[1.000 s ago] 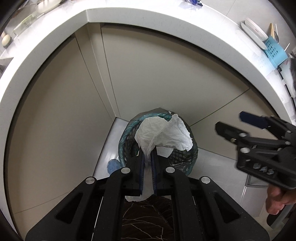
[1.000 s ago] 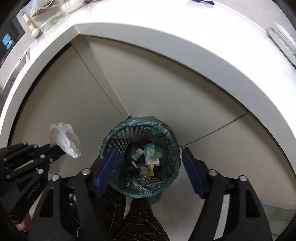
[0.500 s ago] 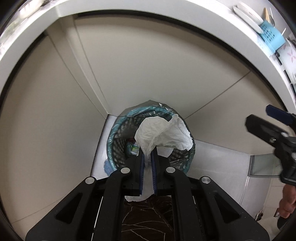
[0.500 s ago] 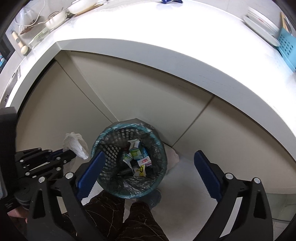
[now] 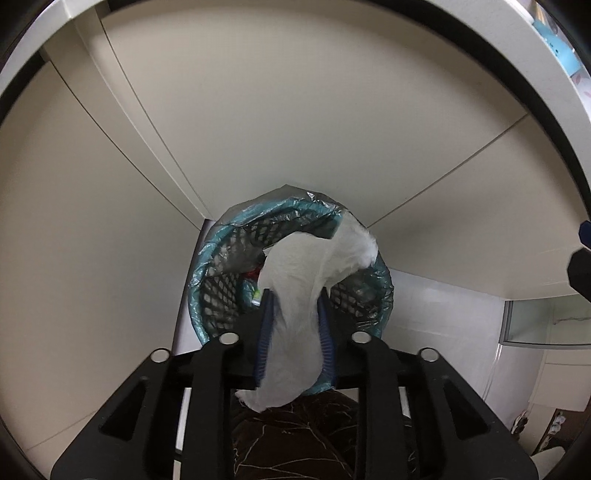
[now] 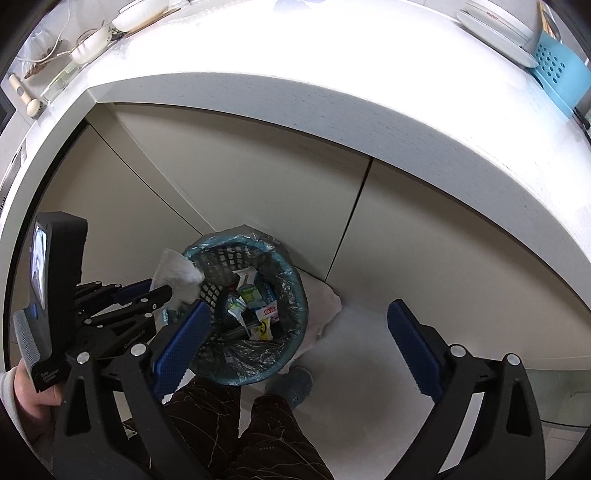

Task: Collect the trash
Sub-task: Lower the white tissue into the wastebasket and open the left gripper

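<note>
A crumpled white tissue (image 5: 295, 280) hangs between the blue pads of my left gripper (image 5: 293, 297), directly above a teal mesh bin (image 5: 207, 254) lined with a clear bag. The left jaws are opening and the tissue lies loose in the gap between them. In the right wrist view, the left gripper (image 6: 155, 291) holds the tissue (image 6: 177, 273) over the left rim of the bin (image 6: 295, 295), which contains several packets (image 6: 255, 295). My right gripper (image 6: 297, 306) stands wide open and empty, above the bin's right side and the floor.
The bin stands in a corner of beige cabinet doors (image 6: 258, 177) under a white countertop (image 6: 332, 92). On the counter are plates (image 6: 495, 22) and a blue basket (image 6: 557, 70). A person's legs in dark trousers (image 6: 266, 435) and a slipper (image 6: 295, 384) are beside the bin.
The left gripper has sunk closer to the bin and its jaws have parted around the tissue. The right gripper's jaws have widened and it has shifted right of the bin.
</note>
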The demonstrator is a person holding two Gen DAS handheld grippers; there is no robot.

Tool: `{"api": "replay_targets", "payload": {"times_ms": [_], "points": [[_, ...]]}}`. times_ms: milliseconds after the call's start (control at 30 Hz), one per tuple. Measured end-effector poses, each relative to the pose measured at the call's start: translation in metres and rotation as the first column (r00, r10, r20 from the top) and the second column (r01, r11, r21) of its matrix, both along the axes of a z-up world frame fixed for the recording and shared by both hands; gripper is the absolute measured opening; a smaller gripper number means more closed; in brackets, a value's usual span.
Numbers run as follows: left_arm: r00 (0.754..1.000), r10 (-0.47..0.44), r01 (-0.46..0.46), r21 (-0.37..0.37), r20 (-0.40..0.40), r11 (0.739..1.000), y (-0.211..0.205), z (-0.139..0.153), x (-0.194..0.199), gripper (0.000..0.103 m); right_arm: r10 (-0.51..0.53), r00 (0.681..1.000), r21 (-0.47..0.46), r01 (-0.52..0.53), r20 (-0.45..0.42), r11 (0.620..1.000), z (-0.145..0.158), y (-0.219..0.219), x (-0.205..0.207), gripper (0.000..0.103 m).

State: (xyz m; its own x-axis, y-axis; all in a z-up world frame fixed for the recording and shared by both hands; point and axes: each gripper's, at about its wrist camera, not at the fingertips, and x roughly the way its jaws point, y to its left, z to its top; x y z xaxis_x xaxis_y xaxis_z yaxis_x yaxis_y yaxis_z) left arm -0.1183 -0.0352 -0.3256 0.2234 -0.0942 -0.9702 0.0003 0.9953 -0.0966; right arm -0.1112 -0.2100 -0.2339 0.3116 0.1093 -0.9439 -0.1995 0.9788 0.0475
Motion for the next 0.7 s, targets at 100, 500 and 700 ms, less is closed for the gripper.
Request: {"api": "replay_targets", "payload": {"times_ms": [100,500,700], "points": [[1.0,0.007,-0.007,-0.003,-0.003,1.0,0.0,-0.003,-0.001,0.034,0.001,1.0,0.003,-0.001,-0.002,1.0,-0.002,-0.001,0.0,0.092],[0.997,0.03,-0.028,-0.018,0.07,0.999,0.004,0.041,-0.005,0.079,-0.009,0.999,0.048,0.007,0.036,0.999,0.019,-0.004,0.003,0.093],[0.99,0.053,-0.049,-0.032,0.132,0.998,0.01,0.088,-0.009,0.097,-0.014,0.995,0.058,0.008,0.096,0.998,0.051,-0.004,0.003,0.095]]}}
